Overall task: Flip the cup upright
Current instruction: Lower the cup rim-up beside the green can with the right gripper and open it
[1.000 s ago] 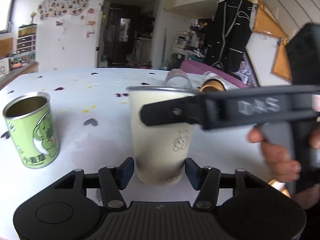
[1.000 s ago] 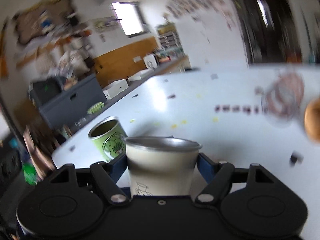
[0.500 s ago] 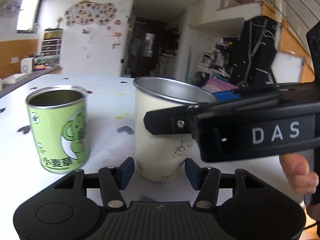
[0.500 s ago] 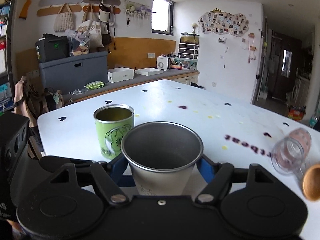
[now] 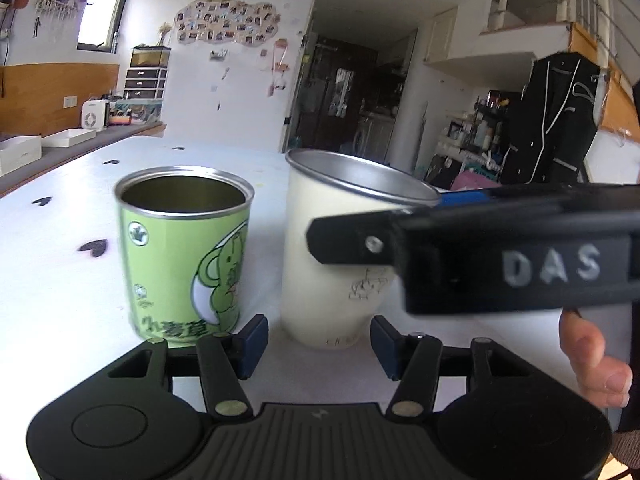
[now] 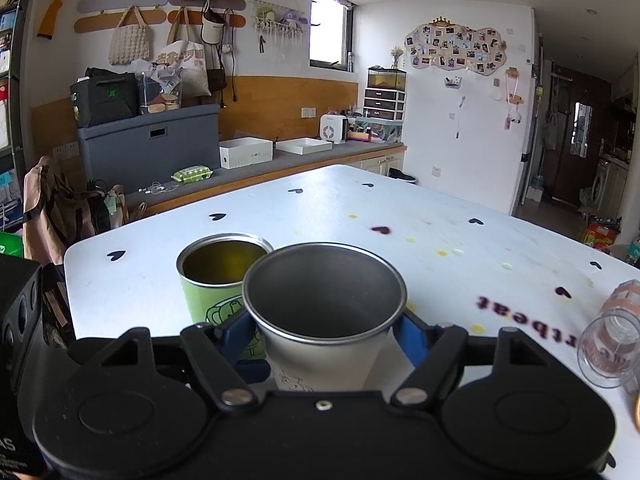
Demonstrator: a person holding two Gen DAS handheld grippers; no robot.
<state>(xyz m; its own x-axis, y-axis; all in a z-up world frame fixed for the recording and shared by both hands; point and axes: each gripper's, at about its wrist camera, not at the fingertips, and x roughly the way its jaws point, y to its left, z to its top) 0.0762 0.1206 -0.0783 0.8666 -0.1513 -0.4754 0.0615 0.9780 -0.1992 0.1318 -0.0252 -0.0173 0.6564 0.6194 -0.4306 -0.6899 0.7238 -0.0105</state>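
Note:
A cream cup with a steel rim stands upright on the white table, its mouth up; the right wrist view looks into its steel inside. My right gripper is shut on the cup, blue pads on both sides of its wall, and its black arm crosses the left wrist view. My left gripper is open just in front of the cup's base, touching nothing.
A green open can stands just left of the cup, also in the right wrist view. A clear plastic cup lies on its side at the right. A counter with boxes runs behind the table.
The right gripper moved the upright cup closer to the green can. The left gripper followed and the can now stands close beside its left finger.

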